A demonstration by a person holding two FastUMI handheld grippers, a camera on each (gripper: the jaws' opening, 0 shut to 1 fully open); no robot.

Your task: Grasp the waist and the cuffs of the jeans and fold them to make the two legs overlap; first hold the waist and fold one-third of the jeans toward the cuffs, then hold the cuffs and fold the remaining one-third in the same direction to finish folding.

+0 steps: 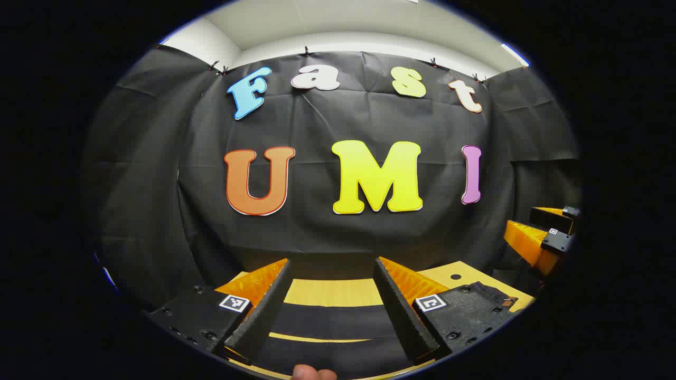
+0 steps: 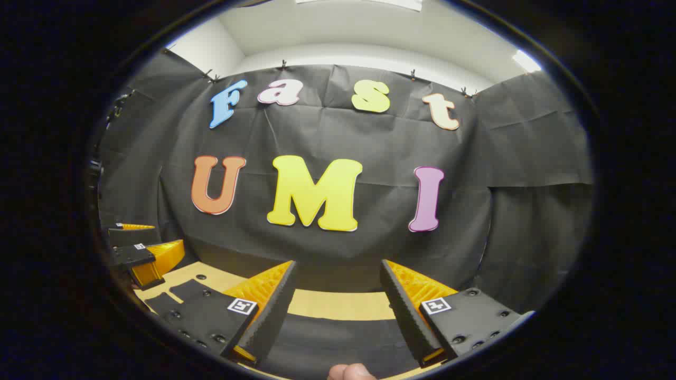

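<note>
Both the left gripper (image 1: 331, 303) and the right gripper (image 2: 338, 311) hover with fingers spread, level above the dark jeans (image 1: 327, 322) lying across the table (image 1: 332, 291) just below

Black cloth wall (image 1: 338, 121) clipped beneath a white ceiling (image 2: 369, 31), yellow tabletop (image 2: 338, 305) below.

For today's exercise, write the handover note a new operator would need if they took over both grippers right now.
Left gripper: open, holding nothing, above the dark jeans on the yellow table.
Right gripper: open, holding nothing, also over the jeans.
Done: no fold can be made out; neither gripper has a hold.
Left: grasp waist and cuffs, overlap the legs, fold the waist third toward the cuffs, then fold the cuff third.
</note>
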